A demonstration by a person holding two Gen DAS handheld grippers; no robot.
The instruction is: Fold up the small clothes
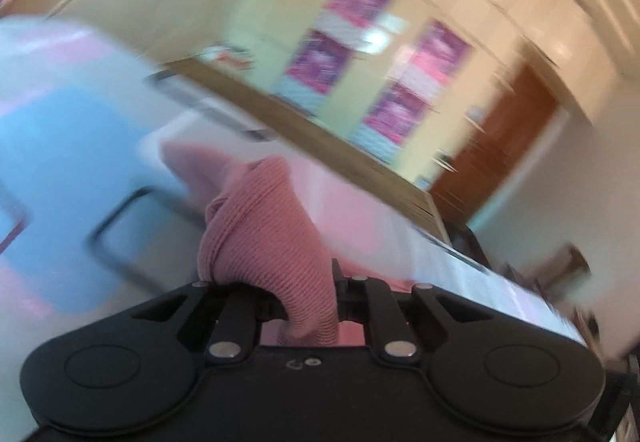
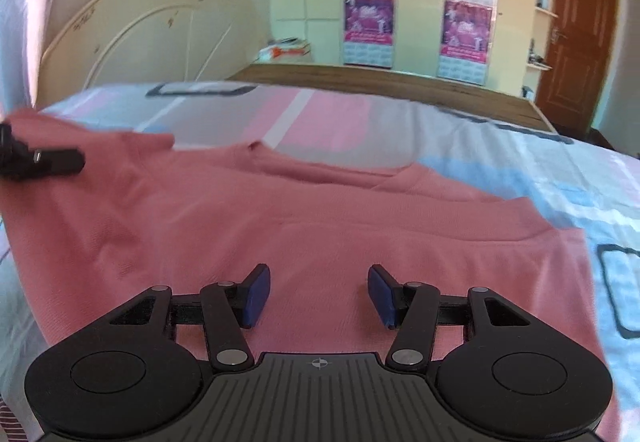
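Observation:
A pink knit garment (image 2: 280, 218) lies spread on the bed. My right gripper (image 2: 318, 292) is open and empty, its blue pads (image 2: 256, 294) hovering just above the garment's near part. My left gripper (image 1: 308, 306) is shut on a bunched fold of the pink garment (image 1: 264, 226) and holds it lifted; the cloth hides its fingertips. The left wrist view is blurred and tilted. The left gripper also shows in the right wrist view (image 2: 36, 160) at the far left, at the garment's raised edge.
The bed sheet (image 2: 560, 178) is patterned in pink, blue and white. A cream headboard (image 2: 152, 26) stands at the back left. A wooden bed edge (image 2: 400, 82), wardrobe with purple posters (image 2: 368, 26) and a brown door (image 2: 576, 26) lie beyond.

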